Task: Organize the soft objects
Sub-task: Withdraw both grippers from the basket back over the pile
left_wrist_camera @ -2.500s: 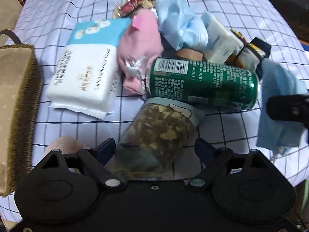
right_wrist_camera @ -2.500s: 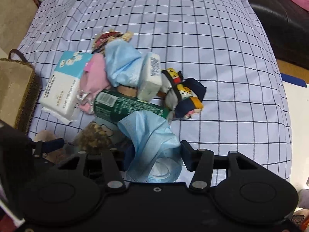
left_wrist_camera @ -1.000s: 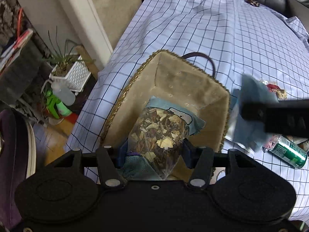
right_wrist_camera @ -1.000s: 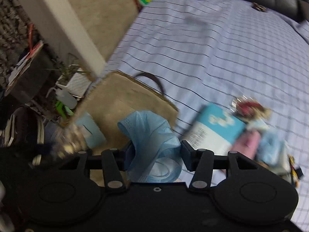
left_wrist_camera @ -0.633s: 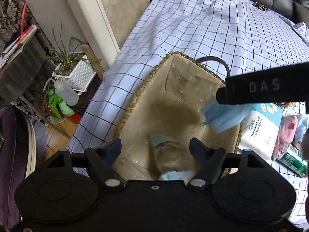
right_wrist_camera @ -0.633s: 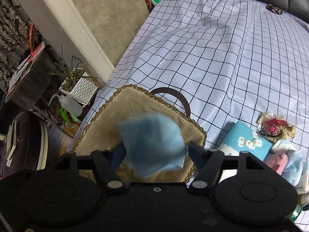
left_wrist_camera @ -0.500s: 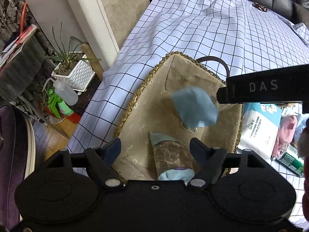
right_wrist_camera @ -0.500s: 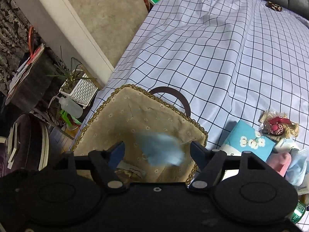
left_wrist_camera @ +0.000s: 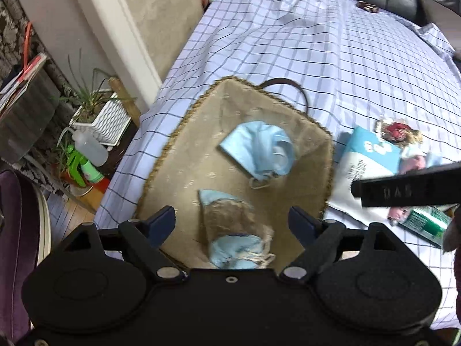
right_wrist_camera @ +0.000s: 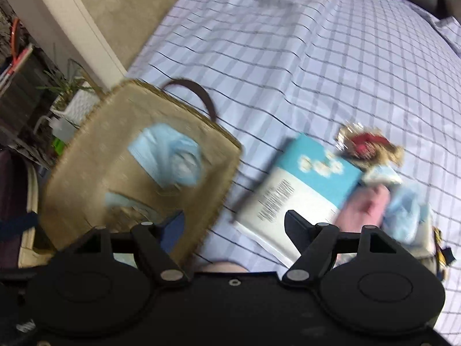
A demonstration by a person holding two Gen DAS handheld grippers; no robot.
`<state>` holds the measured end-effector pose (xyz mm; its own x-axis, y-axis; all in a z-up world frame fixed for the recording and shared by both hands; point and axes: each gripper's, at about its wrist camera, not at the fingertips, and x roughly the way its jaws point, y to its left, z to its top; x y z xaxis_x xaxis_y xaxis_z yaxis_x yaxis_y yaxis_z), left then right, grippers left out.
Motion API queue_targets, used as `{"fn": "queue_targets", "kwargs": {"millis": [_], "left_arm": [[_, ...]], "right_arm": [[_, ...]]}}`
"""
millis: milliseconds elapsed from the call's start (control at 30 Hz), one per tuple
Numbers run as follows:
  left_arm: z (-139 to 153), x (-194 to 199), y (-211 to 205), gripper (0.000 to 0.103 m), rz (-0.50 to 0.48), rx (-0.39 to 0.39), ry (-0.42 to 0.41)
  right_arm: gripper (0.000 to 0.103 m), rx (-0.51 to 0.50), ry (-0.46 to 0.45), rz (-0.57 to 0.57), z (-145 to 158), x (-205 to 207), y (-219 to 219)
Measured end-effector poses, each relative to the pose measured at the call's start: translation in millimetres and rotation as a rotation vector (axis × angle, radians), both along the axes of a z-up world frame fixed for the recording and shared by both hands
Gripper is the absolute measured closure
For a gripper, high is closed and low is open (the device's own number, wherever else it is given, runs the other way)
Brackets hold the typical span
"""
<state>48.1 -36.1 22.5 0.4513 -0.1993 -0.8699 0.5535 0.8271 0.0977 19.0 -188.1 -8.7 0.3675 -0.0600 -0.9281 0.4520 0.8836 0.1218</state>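
Surface: checked sheet (left_wrist_camera: 331, 57) spread over a bed or sofa-like surface; wall, potted plant (left_wrist_camera: 86, 106) and spray bottle (left_wrist_camera: 86, 155) at far left off its edge
Container: woven basket (left_wrist_camera: 184, 173) with a dark handle, at the left edge of the sheet
Contents of basket: blue face mask (left_wrist_camera: 259, 152) toward the far side; clear pouch of dried pieces (left_wrist_camera: 230, 222) with a blue cloth end at the near side
Remaining pile: tissue pack (right_wrist_camera: 296, 190) just right of the basket; pink soft item (right_wrist_camera: 366, 207), second blue mask (right_wrist_camera: 406, 216), red-and-gold ornament (right_wrist_camera: 368, 144) and green can (left_wrist_camera: 423, 222) beyond it
Step in hand: deposit of two soft items into the basket judged complete; both lie loose inside
Left tongs (left_wrist_camera: 232, 222): jaws have just been opening; stand wide apart above the pouch, pads clear of it, nothing grasped
Right tongs (right_wrist_camera: 233, 227): jaws have just been opening; released, nothing between them; positioned over the basket's right rim and the tissue pack; view is motion-blurred
Next move, judged: travel right to the pile, select a soft item such as the pink one or the tissue pack, leave the can
Caution: tissue pack is wide; a grip across its short side seems advisable
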Motion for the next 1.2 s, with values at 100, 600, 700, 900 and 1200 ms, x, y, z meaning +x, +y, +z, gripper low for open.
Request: {"fn": "queue_targets", "kwargs": {"millis": [100,600,700,900,1200], "left_arm": [[1,-17,-9,0.02,-0.032,-0.009,-0.01],[-23,-82,-81,0.013,-0.165,-0.128,0.023],[-34,-96,-91,0.009,-0.18,-0.125,-0.014],[-78,-104,-104,0.009,-0.181,-0.06,0.054],[-128,-106,-111,0.01,-0.108,0.045,0.155]], "right_arm": [[0.022,-0.002,0.023,-0.014,-9,-30,-11],[0.01,-0.07,0.131,-0.237,-39,-200,-82],[0.0,-0.149,0.094,-0.269,-32,-217,-94],[0.0,-0.158,0.092,-0.32,-37,-235,-114],[0.001,-0.085,0.159,-0.396,-64,-233,-127]]}}
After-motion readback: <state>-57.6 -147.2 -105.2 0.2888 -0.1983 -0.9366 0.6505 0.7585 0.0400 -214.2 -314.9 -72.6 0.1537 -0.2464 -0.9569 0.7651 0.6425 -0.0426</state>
